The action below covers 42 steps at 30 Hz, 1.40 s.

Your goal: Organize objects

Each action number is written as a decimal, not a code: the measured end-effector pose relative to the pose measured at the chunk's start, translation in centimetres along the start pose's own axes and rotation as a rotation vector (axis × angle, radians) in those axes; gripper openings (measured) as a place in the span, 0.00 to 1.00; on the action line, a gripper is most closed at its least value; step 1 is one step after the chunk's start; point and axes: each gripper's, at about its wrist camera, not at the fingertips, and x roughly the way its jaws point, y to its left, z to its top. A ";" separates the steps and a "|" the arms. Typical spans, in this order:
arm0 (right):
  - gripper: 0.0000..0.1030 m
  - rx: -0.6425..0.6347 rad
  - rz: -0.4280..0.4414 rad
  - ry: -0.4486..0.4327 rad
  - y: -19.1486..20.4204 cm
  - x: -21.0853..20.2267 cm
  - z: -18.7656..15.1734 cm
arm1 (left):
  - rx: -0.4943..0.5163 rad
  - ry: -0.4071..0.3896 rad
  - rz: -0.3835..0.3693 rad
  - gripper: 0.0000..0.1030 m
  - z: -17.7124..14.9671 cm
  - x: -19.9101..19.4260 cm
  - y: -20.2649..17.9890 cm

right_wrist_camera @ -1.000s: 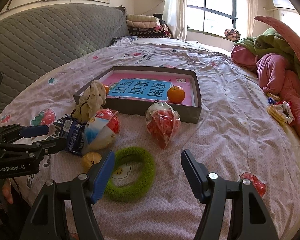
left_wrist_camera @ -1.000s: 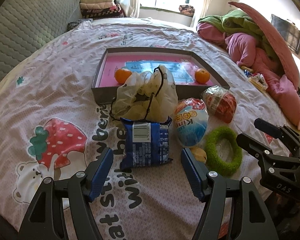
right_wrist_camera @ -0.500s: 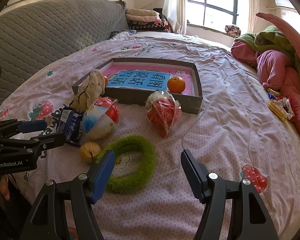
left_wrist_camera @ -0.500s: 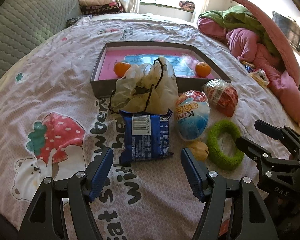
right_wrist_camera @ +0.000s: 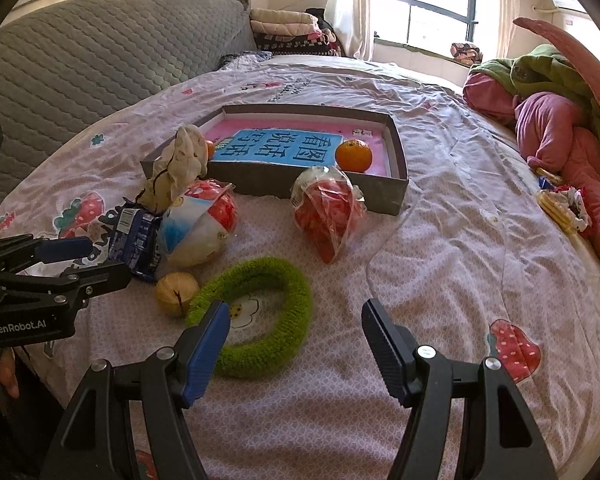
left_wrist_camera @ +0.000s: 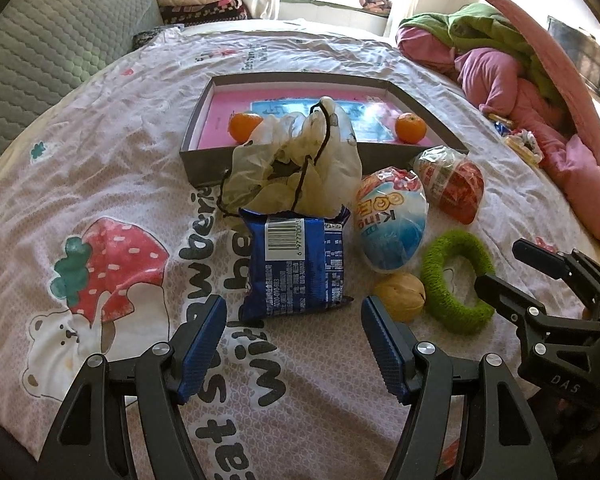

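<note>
A: How are the claws seen?
B: The left claw (left_wrist_camera: 292, 344) is spread wide and empty, just short of the blue snack packet (left_wrist_camera: 296, 266). The right claw (right_wrist_camera: 294, 344) is likewise spread, nothing gripped, at the green fuzzy ring (right_wrist_camera: 256, 316).
A: And the packet?
B: It is laid on the bed (left_wrist_camera: 100, 152), near the grey box (left_wrist_camera: 208, 160).

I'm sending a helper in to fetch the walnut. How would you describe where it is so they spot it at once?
Find the grey box on the bed, then the row of snacks in front of it. The walnut lies nearest the bed's edge, between the blue packet and the green fuzzy ring: small, round, tan, the only unwrapped thing there.
</note>
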 end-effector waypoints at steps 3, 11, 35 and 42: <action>0.66 0.007 0.001 0.002 -0.1 0.2 -0.1 | -0.002 0.002 0.000 0.69 0.0 0.2 0.1; 0.66 0.017 0.000 0.002 -0.3 0.6 -0.1 | -0.017 0.004 -0.008 0.69 0.1 0.7 0.4; 0.61 0.026 -0.008 0.017 -0.5 2.4 -0.3 | -0.047 0.012 -0.010 0.69 1.0 2.4 0.2; 0.55 0.003 -0.019 0.022 0.1 2.9 -0.2 | -0.073 0.015 0.013 0.69 1.4 3.1 0.4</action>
